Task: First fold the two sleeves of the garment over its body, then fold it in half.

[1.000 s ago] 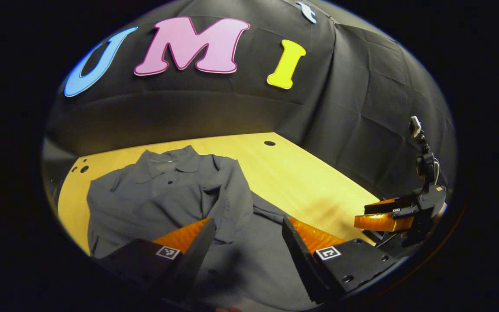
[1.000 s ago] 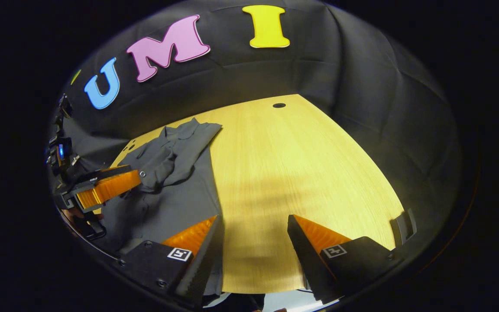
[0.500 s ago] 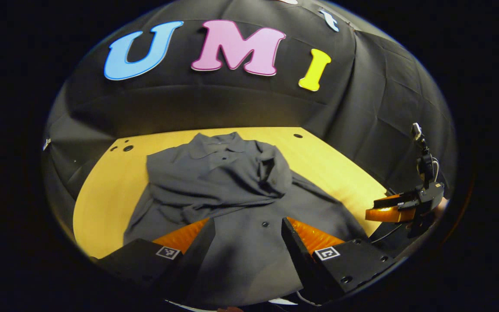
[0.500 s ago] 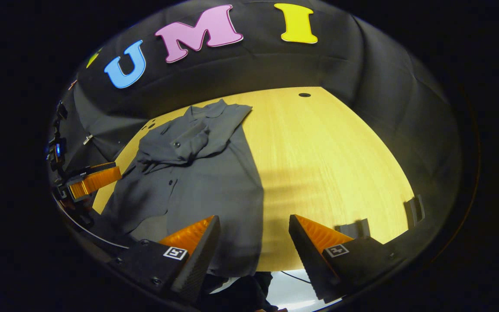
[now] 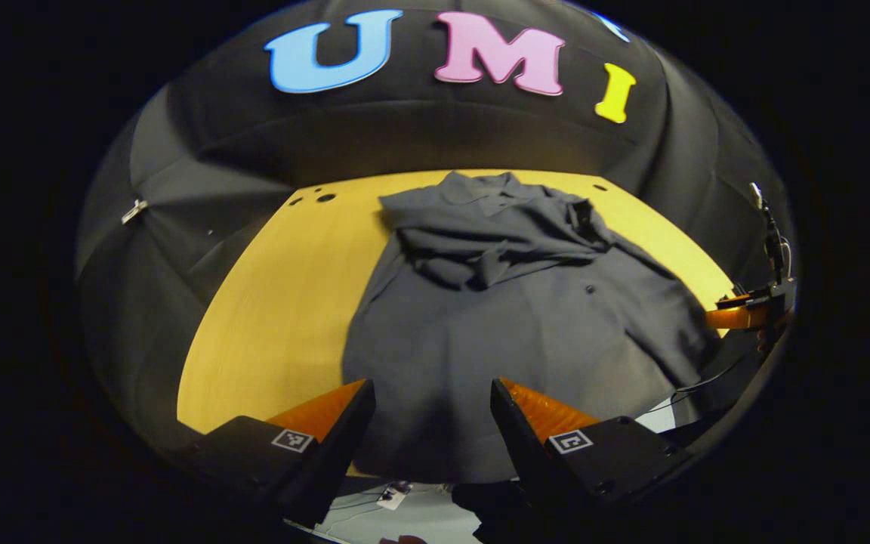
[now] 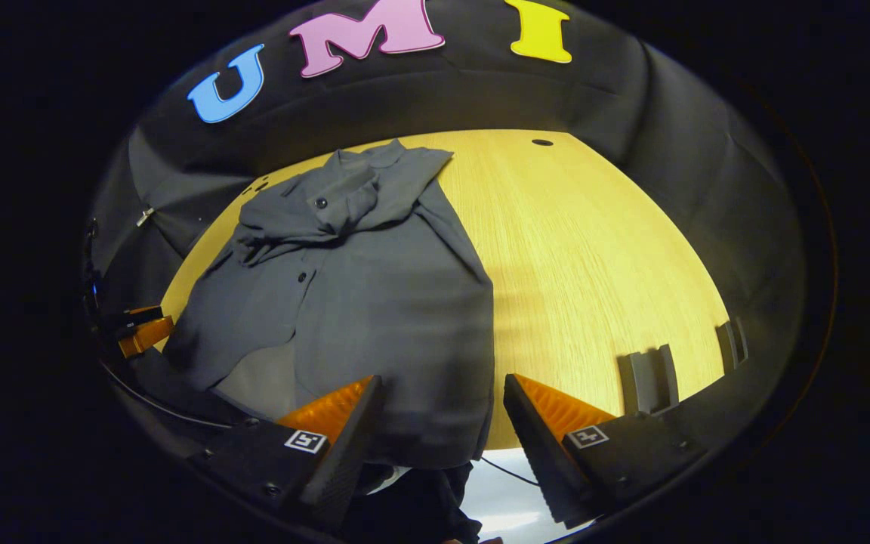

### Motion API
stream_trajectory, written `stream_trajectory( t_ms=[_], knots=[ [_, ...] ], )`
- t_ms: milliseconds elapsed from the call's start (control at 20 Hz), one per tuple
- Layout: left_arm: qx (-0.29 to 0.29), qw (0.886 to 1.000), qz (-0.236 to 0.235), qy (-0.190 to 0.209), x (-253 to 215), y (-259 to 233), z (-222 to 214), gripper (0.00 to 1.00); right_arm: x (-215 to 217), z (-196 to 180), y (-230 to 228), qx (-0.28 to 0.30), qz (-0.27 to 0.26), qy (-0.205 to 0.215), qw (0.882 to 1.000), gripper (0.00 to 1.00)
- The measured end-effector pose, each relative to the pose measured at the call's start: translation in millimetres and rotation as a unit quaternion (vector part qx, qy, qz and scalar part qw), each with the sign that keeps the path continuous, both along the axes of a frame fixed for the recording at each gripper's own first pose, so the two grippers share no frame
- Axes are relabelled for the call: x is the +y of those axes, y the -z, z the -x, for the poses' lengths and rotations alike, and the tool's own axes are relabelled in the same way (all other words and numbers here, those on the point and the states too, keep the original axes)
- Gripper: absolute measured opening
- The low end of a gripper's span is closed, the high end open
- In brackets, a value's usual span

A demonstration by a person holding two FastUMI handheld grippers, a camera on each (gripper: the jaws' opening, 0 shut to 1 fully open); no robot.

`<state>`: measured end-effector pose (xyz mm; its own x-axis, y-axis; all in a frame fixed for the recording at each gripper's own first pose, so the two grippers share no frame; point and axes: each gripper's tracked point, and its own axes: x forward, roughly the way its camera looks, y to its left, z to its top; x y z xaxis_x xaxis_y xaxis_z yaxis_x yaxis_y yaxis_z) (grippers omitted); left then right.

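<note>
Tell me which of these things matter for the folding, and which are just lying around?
For the job:
- dark grey shirt, sleeves bunched over its chest
- left tongs, open
- right tongs, open

Just there:
- wooden table
- grey brackets at the table's edge
- cable below the table's edge

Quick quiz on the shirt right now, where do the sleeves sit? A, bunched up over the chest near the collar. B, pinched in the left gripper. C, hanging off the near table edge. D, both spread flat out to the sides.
A: the gray shirt has its sleeves heaped across the upper body below the collar, and both grippers hang open, apart from the sleeves.
</note>
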<state>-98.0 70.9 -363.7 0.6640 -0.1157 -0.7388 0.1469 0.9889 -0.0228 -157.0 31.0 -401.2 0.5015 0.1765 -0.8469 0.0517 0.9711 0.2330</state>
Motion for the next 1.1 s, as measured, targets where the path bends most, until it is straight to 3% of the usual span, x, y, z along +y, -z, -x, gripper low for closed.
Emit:
stream_trajectory(
  t_ms=[250,550,800,900,950,1100],
  knots=[
    [0.034,0.999,-0.002,-0.023,24,27,12,0.97,7,14,14,0.020,0.013,-0.006,1.000,0.99],
    [0.073,0.997,-0.010,-0.016,25,52,18,0.94,14,23,29,0.040,0.030,-0.008,0.999,0.98],
    [0.084,0.996,0.001,-0.028,24,56,20,0.98,14,22,32,0.044,0.048,-0.018,0.998,0.98],
    [0.083,0.997,0.003,-0.009,16,58,18,0.93,23,18,33,0.046,0.038,-0.032,0.998,0.91],
    [0.082,0.996,0.006,0.016,4,55,17,0.86,29,15,32,0.043,0.032,-0.045,0.998,0.71],
    [0.086,0.996,0.001,0.037,-12,57,7,0.09,44,1,32,0.036,0.014,-0.065,0.997,0.11]
  ],
)
